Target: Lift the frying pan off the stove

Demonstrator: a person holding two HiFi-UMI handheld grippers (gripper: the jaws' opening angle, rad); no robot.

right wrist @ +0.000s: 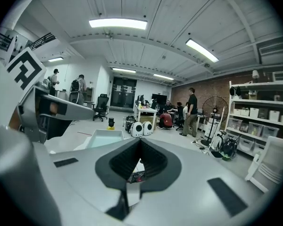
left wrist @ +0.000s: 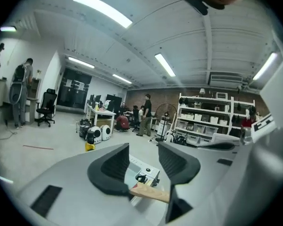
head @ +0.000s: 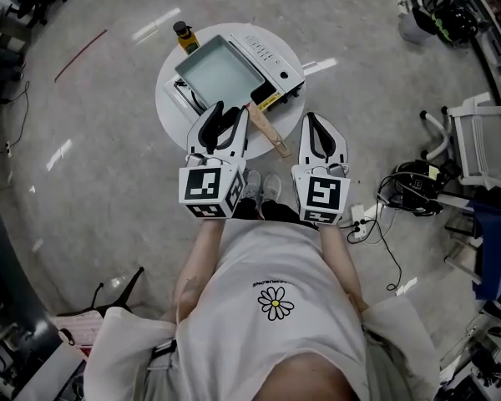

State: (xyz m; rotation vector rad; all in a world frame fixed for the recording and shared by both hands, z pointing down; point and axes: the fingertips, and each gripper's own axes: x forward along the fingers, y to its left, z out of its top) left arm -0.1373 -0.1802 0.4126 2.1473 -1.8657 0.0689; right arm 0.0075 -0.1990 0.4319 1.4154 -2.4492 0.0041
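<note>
Head view: frying pan [head: 220,73] sits on stove [head: 275,61], round bench [head: 169,111]; wooden handle [head: 270,134] points back at person, just beside left claw [head: 225,117]; right claw [head: 321,125] near, touching nothing.
Left gripper view: claw abt half open, empty; handle [left wrist: 150,192] crosses low + skewed in gap. Risk: closing now nips its edge, pan twists or slips on lift.
Right gripper view: claw fully closed, empty, so no 2nd support if pan [right wrist: 101,138] tips.

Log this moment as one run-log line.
left gripper: open near wooden pan handle | right gripper: shut, empty | square pale-green frying pan: on white stove
</note>
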